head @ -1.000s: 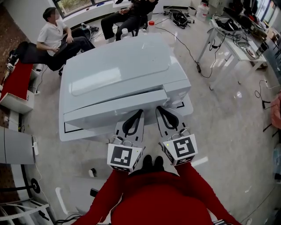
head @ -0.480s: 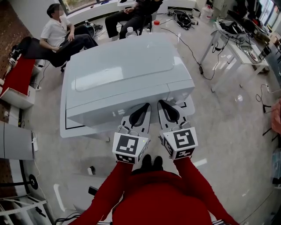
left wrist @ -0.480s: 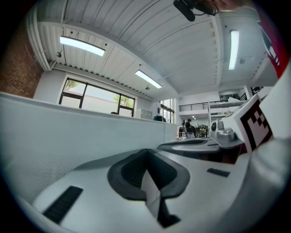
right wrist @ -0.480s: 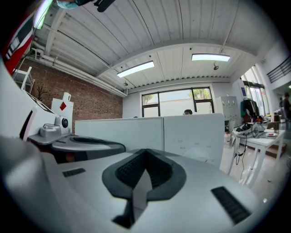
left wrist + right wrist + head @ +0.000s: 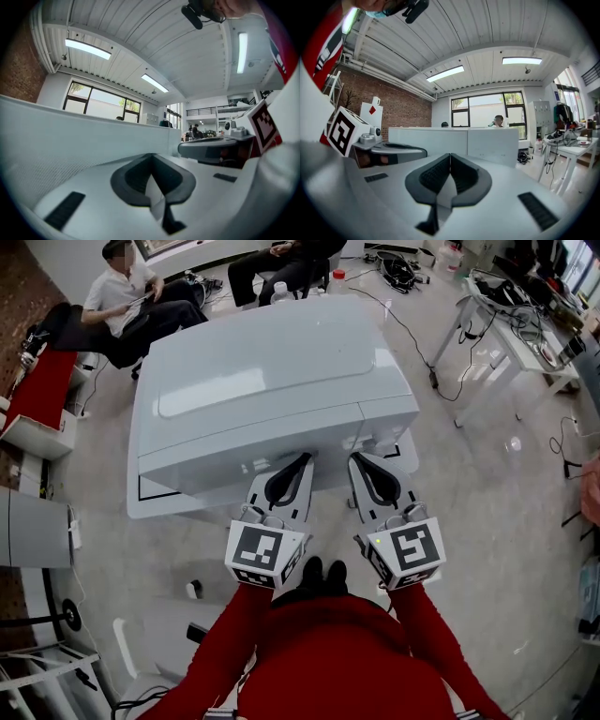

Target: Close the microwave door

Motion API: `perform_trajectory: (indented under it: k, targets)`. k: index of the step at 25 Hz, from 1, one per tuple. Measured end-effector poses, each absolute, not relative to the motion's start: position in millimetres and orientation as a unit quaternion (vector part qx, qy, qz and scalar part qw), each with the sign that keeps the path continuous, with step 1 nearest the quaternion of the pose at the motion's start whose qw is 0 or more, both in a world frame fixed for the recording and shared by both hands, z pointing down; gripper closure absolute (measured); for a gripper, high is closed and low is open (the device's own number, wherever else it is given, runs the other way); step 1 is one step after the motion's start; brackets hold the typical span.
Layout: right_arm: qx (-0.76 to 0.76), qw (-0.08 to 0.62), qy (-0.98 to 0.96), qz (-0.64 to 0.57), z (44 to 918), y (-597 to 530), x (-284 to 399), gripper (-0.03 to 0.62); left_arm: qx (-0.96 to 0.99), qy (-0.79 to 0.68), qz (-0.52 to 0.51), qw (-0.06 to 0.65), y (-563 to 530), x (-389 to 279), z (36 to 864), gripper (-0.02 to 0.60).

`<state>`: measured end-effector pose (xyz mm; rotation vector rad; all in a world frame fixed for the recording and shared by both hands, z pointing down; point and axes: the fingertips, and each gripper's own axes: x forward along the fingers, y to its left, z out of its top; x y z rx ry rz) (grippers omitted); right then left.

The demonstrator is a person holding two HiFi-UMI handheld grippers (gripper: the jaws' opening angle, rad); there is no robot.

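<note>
- Head view: microwave dead centre, its door on the 6 o'clock face, looking flush with the body; left gripper and right gripper side by side, tips close to that face.
- Left gripper view: left gripper jaws pressed together, nothing between; door filling 9 o'clock; right gripper at 3 o'clock.
- Right gripper view: right gripper jaws together, empty; door at 12 o'clock; left gripper at 9 o'clock.

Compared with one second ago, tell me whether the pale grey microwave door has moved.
Yes. The pale grey microwave door has swung in toward the microwave's boxy body, from hanging ajar to lying nearly flush with its front.
</note>
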<state>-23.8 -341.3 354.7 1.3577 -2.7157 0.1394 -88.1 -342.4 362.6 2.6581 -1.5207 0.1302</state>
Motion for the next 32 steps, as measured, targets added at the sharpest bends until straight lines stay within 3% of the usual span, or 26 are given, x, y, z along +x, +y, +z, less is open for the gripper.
perform_trajectory:
  k: [15, 32]
  targets:
    - [0.47, 0.009, -0.877, 0.102, 368.9, -268.0, 57.9, 0.582, 0.893, -0.445, 0.021, 0.058, -275.2, -67.4, 366.7, 0.574]
    - [0.467, 0.014, -0.881, 0.075, 365.1, -262.1, 62.3, 0.583, 0.899, -0.433, 0.009, 0.06, -271.3, -55.7, 366.2, 0.574]
